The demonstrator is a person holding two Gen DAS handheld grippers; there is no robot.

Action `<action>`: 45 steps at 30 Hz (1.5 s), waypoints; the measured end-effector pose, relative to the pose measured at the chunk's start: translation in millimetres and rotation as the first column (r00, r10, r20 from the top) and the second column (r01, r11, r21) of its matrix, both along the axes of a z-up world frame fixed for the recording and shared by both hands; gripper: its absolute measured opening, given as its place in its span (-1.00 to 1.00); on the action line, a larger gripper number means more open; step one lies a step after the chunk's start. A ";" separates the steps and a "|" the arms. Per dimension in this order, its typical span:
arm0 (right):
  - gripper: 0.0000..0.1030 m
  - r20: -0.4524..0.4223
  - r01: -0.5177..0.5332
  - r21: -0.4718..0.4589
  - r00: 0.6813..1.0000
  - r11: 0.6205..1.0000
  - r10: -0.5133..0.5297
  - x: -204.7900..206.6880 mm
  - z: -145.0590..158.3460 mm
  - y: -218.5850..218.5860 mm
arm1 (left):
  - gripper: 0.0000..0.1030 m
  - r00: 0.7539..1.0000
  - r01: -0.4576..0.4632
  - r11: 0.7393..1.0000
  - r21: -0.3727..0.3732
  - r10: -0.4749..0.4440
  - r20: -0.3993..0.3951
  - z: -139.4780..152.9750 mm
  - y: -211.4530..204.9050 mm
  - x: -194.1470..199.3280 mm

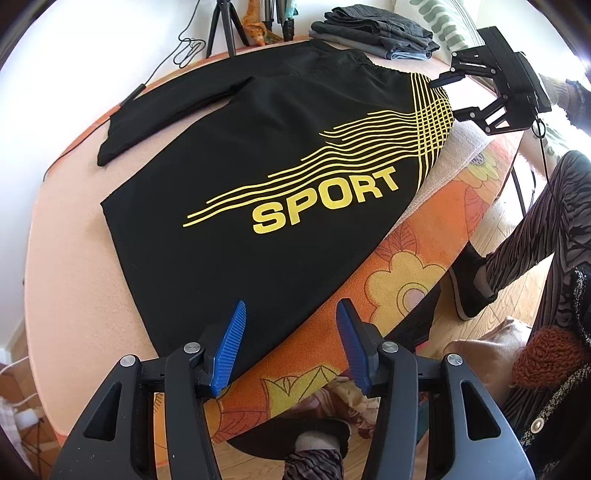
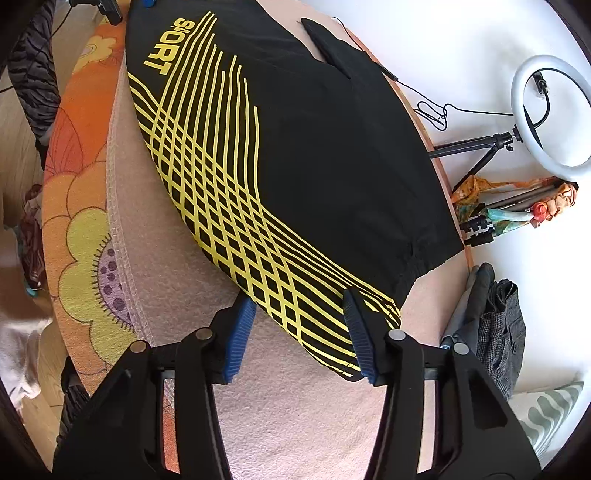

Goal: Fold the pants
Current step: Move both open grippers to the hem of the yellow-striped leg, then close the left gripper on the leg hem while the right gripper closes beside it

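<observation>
Black pants (image 1: 229,155) with yellow lines and the word SPORT lie flat on a pink-covered table (image 1: 74,258). One leg lies on top, the other leg (image 1: 166,110) sticks out at the far left. My left gripper (image 1: 291,328) is open at the near leg hem, its left pad over the cloth edge. My right gripper (image 2: 295,325) is open at the waistband corner (image 2: 351,332), its jaws either side of the cloth edge. The pants (image 2: 295,129) fill the right wrist view. The right gripper also shows in the left wrist view (image 1: 448,96), open at the waistband.
A stack of folded clothes (image 1: 376,33) sits at the far table corner, also in the right wrist view (image 2: 498,325). An orange flowered cover (image 1: 406,273) hangs over the near edge. A ring light (image 2: 546,110) and tripods (image 1: 221,26) stand by the wall. The person's legs (image 1: 517,240) are right.
</observation>
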State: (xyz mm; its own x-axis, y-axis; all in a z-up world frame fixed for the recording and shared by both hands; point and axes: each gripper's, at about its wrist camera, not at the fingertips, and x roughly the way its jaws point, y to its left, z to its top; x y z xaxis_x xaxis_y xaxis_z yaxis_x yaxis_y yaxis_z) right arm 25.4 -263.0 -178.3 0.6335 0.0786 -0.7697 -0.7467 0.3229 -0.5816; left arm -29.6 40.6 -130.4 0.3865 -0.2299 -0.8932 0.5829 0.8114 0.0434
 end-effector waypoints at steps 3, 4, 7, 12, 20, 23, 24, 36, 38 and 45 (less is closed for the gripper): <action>-0.57 0.010 0.007 -0.009 1.000 1.000 -0.007 3.2 -1.7 1.5 | 0.00 1.000 0.004 1.000 0.005 -0.004 -0.007 -3.3 0.8 0.3; -0.65 0.010 0.013 -0.010 1.000 1.000 -0.013 4.6 -1.8 1.9 | 0.03 1.000 0.003 1.000 0.006 -0.003 -0.003 -2.8 1.2 0.2; -0.84 0.005 0.033 0.002 0.999 0.999 -0.033 10.0 1.4 1.7 | 0.04 1.000 0.003 1.000 0.023 -0.004 0.008 -2.1 1.3 0.2; -0.92 -0.013 0.058 0.052 0.998 0.997 -0.057 16.5 16.4 2.0 | 0.06 1.000 0.008 0.999 0.040 -0.009 0.023 -2.4 0.6 0.1; -0.94 -0.014 0.112 0.141 0.994 0.984 -0.111 34.7 48.2 -0.1 | 0.06 0.999 -0.026 0.998 0.061 0.023 0.049 -1.4 5.0 4.8; -0.94 -0.011 0.112 0.139 0.994 0.984 -0.111 34.7 50.4 2.1 | 0.05 0.998 -0.050 0.998 0.033 0.048 0.049 2.1 11.2 7.5; -0.94 -0.016 0.115 0.143 0.993 0.983 -0.114 34.6 50.3 2.3 | 0.05 0.997 -0.061 0.998 0.022 0.060 0.046 3.0 13.6 8.9; -0.94 -0.036 0.139 0.175 0.990 0.975 -0.135 29.5 43.4 -1.4 | -0.97 0.992 -0.082 0.997 0.011 0.080 0.095 6.2 23.3 19.9; -0.94 -0.033 0.145 0.181 0.989 0.973 -0.141 28.6 43.1 -2.0 | -0.97 0.988 -0.087 0.996 0.002 0.087 0.127 11.7 21.9 21.6; -0.94 -0.028 0.175 0.225 0.985 0.959 -0.173 31.4 49.9 -8.3 | -0.98 0.968 -0.138 0.986 -0.096 0.155 0.198 38.0 30.6 39.5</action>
